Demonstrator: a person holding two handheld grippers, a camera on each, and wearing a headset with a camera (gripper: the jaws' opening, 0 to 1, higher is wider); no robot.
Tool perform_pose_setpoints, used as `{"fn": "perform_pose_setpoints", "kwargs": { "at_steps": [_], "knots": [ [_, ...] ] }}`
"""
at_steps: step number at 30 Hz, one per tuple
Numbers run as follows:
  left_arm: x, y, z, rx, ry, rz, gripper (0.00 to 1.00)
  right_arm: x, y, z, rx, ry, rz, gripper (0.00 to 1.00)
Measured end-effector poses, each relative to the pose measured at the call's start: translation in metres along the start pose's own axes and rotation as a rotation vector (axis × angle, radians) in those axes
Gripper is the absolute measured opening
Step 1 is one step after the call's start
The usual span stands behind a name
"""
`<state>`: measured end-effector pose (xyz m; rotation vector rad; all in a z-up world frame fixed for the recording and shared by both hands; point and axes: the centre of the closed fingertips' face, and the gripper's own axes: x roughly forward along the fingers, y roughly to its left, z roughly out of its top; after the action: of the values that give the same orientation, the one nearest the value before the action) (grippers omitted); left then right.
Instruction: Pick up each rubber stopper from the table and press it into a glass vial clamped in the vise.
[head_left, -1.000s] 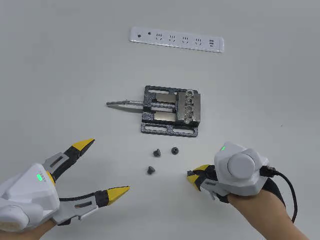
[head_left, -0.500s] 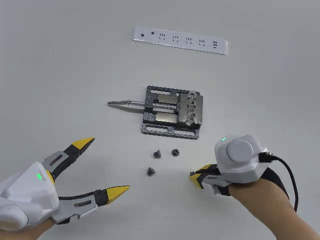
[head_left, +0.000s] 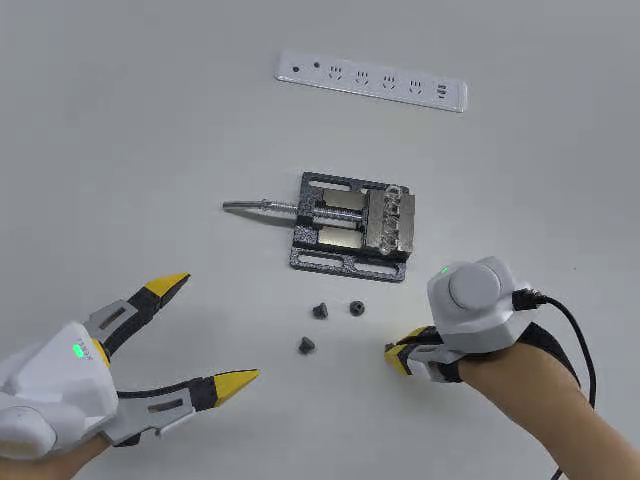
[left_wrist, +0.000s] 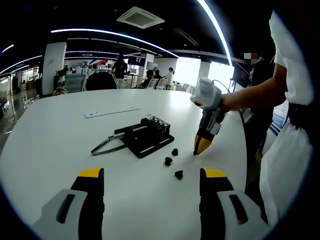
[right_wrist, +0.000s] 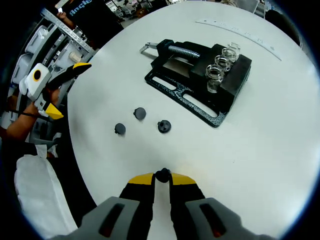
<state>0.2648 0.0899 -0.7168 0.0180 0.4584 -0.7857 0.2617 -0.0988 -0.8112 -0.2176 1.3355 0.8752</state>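
Fingers (right_wrist: 142, 181) of right gripper (right_wrist: 162, 179) pinch a stopper (right_wrist: 162, 174); left gripper (left_wrist: 152, 173) spread wide

Black vise (head_left: 345, 262), dark grey stopper (right_wrist: 162, 174)

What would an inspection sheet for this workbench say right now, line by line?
Surface: white round table, mostly bare.
Job's things: black vise clamping a row of glass vials; three loose rubber stoppers on the table before it; a fourth stopper pinched in the right gripper.
Clutter: white power strip beyond the vise.
Grippers: left gripper open, holding nothing; right gripper shut on the fourth stopper.
Cables: black cable from the right gripper.
Surroundings: open office, ceiling lights, people far off.
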Motion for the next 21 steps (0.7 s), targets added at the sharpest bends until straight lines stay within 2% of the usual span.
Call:
{"fn": "perform_pose_setpoints", "kwargs": {
  "at_steps": [15, 18, 21],
  "knots": [
    [-0.0005, 0.0001, -0.0016, -0.001, -0.001, 0.005, 0.76, 0.0006, 0.0007, 0.0037, -0.044, -0.015, -0.003, 0.12],
    [-0.0008, 0.0000, -0.0022, -0.002, -0.001, 0.005, 0.76, 0.0001, -0.0016, 0.0033, -0.064, -0.020, -0.011, 0.15],
    [-0.0009, -0.0002, -0.0028, 0.000, -0.001, 0.005, 0.76, -0.0019, -0.0013, 0.0053, -0.086, -0.037, -0.020, 0.25]
  ]
}}
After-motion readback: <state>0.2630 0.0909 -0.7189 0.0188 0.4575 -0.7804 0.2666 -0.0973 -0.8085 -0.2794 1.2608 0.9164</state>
